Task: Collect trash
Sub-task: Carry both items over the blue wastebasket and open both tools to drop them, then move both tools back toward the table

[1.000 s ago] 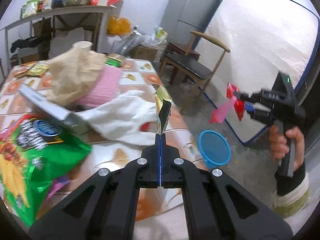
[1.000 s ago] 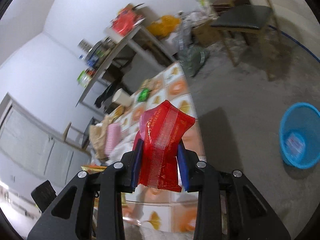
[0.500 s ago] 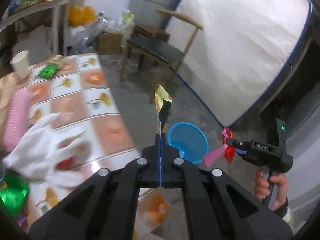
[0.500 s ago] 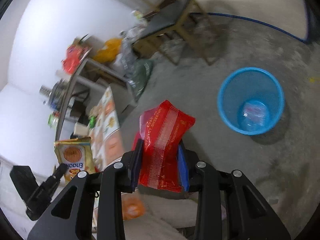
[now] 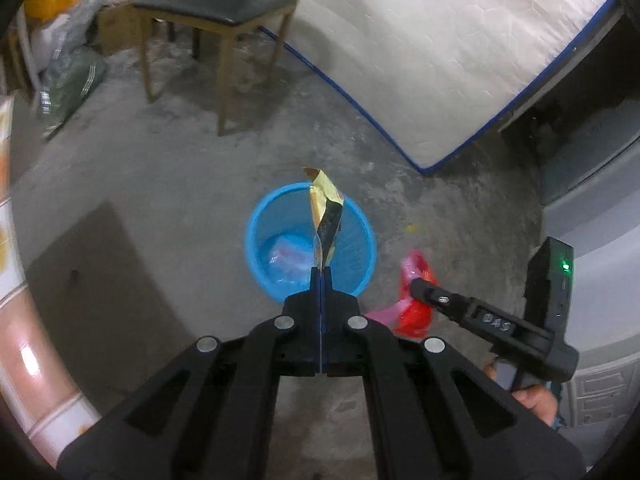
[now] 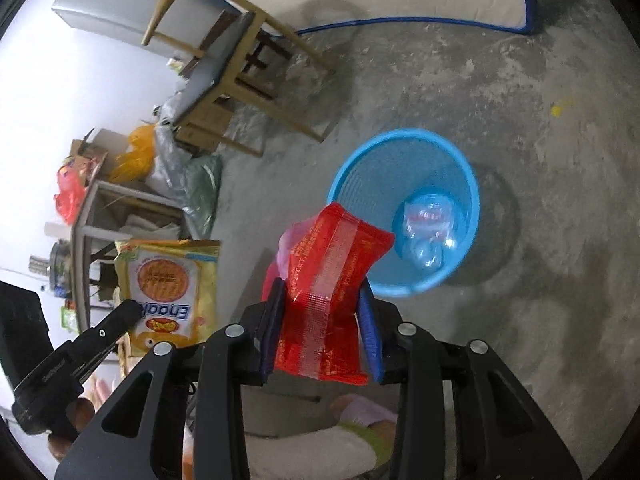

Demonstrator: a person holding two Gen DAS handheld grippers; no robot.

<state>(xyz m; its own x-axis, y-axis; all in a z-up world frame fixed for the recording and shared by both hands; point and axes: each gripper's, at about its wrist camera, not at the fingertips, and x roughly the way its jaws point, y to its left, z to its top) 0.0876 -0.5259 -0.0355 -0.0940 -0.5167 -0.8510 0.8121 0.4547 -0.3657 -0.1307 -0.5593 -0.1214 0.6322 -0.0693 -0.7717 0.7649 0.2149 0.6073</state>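
A: Nearest the right wrist camera, what is the right hand-held gripper (image 6: 323, 312) doing?

B: Its jaws are opening, and the red packet (image 6: 334, 292) is still sitting between the blue pads, upright and puffed. A pink piece of plastic (image 6: 286, 252) is showing just behind it.

A: And the left hand-held gripper (image 5: 321, 276)?

B: It is pinching fully closed on the bottom edge of a yellow snack wrapper (image 5: 326, 216), which is standing up from the fingertips. From the right view that wrapper (image 6: 172, 284) is showing its printed face, off to the left of the red packet.

A: Where is the bin lying relative to them?

B: The blue wastebasket (image 5: 256, 248) is standing on the concrete floor (image 5: 160, 176), beyond and below both tools. In the left view the wrapper is lining up over its mouth; in the right view the wastebasket (image 6: 360, 168) is sitting just past the red packet, to the right. Clear plastic trash (image 6: 430, 232) is lying at its bottom.

A: Farther back?

B: A wooden chair (image 5: 216, 4) and a mattress (image 5: 440, 48) leaning at the wall.
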